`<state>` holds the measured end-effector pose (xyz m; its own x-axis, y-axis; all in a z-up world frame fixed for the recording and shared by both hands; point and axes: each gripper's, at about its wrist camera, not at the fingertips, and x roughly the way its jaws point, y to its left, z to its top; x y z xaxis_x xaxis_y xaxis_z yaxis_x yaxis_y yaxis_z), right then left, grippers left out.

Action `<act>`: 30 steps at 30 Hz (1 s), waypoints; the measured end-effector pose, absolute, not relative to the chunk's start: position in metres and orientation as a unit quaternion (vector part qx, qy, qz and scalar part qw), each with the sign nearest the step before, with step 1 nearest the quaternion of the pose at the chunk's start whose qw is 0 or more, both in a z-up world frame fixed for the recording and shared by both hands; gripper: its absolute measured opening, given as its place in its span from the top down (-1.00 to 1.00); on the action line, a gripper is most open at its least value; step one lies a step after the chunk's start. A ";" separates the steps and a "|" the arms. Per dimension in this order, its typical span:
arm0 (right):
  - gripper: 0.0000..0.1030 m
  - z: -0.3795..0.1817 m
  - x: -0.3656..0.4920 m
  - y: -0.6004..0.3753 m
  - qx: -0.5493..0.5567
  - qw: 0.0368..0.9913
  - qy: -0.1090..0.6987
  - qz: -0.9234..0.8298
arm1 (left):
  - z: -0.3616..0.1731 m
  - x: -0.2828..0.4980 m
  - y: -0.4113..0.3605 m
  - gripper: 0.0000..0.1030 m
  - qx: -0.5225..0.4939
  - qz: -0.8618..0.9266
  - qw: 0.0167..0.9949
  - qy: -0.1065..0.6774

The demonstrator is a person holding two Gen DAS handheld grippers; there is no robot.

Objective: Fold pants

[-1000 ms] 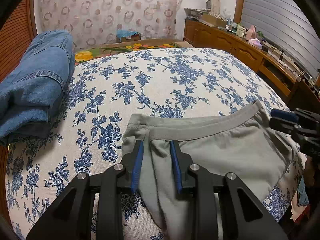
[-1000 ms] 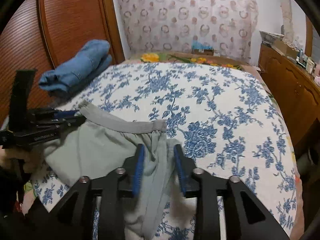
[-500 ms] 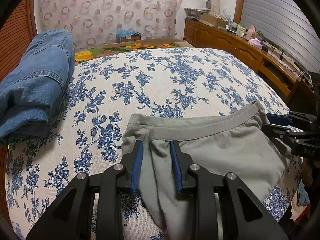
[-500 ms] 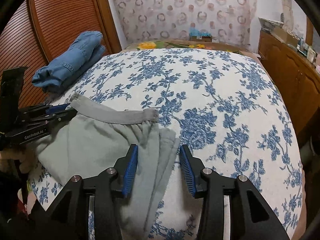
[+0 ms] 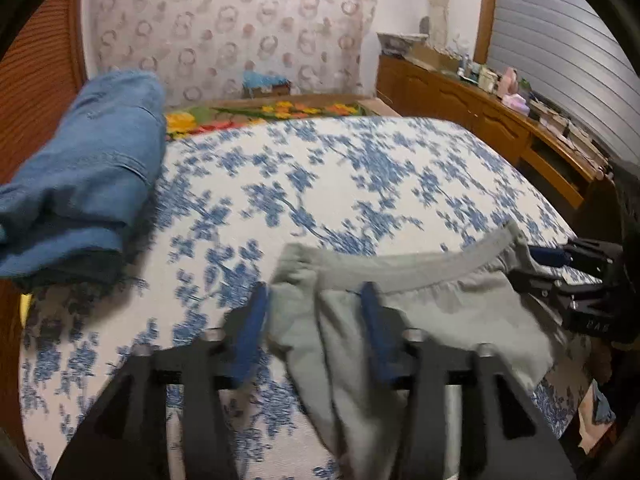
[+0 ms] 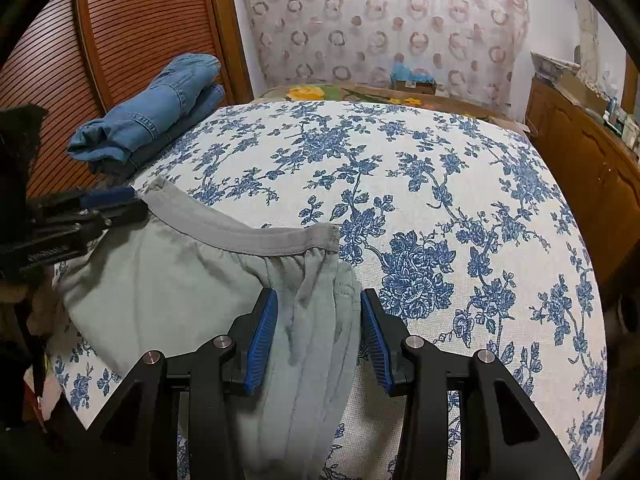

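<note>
Grey-green pants with a grey waistband lie at the near edge of a bed, the legs hanging off the front. My left gripper is open, its blue pads on either side of the left waistband corner fold. My right gripper is open around the right-hand fold of the pants. Each gripper shows from the side in the other's view: the right one at the right waistband end, the left one at the left end.
The bed has a white cover with blue flowers. Folded blue jeans lie at the far left, also in the right wrist view. A wooden slatted door stands left. A cluttered wooden dresser runs along the right.
Both grippers have opened wider around the pants folds. The left view is blurred and has shifted slightly; the right gripper has backed off a little.
</note>
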<state>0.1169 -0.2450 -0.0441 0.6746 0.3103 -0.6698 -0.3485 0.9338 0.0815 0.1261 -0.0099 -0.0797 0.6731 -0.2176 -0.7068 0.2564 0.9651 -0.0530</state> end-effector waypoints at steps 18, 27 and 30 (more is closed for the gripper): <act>0.14 -0.043 0.113 -0.244 -0.031 0.916 0.359 0.178 | -0.093 0.144 -0.002 -0.27 0.002 -0.148 0.900 0.410; 0.14 -0.043 0.114 -0.245 -0.029 0.916 0.359 0.179 | -0.099 0.150 0.001 -0.25 -0.019 -0.155 0.892 0.424; 0.14 -0.043 0.114 -0.246 -0.027 0.916 0.359 0.179 | -0.099 0.148 0.001 0.02 -0.022 -0.164 0.891 0.423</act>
